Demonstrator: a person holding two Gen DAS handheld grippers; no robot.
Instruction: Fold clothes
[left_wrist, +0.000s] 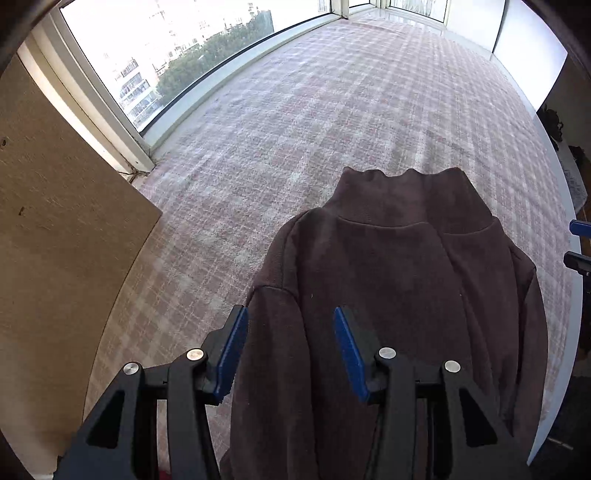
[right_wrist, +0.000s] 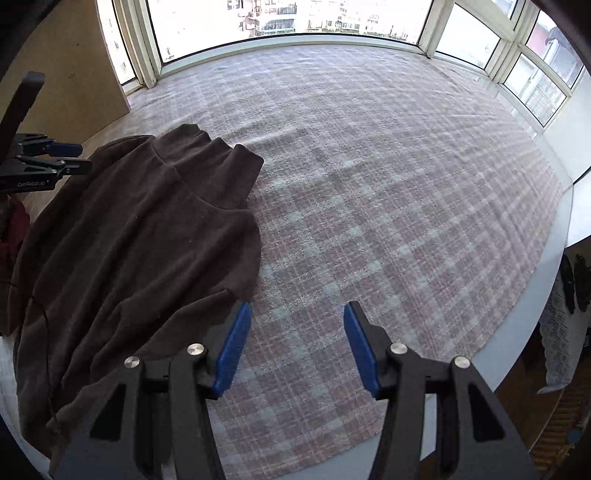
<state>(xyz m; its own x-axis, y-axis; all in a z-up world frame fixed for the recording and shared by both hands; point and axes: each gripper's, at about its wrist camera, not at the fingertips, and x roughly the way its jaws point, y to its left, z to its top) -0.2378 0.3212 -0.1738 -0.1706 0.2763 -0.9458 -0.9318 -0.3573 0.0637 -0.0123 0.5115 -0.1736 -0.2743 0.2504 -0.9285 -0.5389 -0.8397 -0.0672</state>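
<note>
A: Where is the sweater (left_wrist: 391, 295) lying?

B: It is lying flat on the plaid cloth (left_wrist: 332, 110) that is covering the desk (right_wrist: 517, 332), near the front edge. Its high collar (left_wrist: 402, 195) is pointing away toward the window (right_wrist: 295, 18), and its lower part is running out of view at the bottom. It is dark brown, and its body is showing loose folds in the right wrist view.

A: What is the left gripper (left_wrist: 291, 347) doing?

B: It is hovering over the sweater's left side, by the shoulder seam and sleeve. Its blue-padded fingers (left_wrist: 232, 350) are standing spread apart, and nothing is sitting between them. Whether they are touching the fabric, I cannot tell.

A: And the right gripper (right_wrist: 295, 343)?

B: It is hanging over bare plaid cloth just right of the sweater. Its fingers (right_wrist: 360, 347) are also spread wide and holding nothing. The left finger is sitting just beside the sweater's right sleeve edge.

A: Anything else around?

B: A brown board (left_wrist: 55, 240) is leaning at the left, beside the window frame. Something dark red (right_wrist: 14, 229) is peeking out at the left edge of the right wrist view.
</note>
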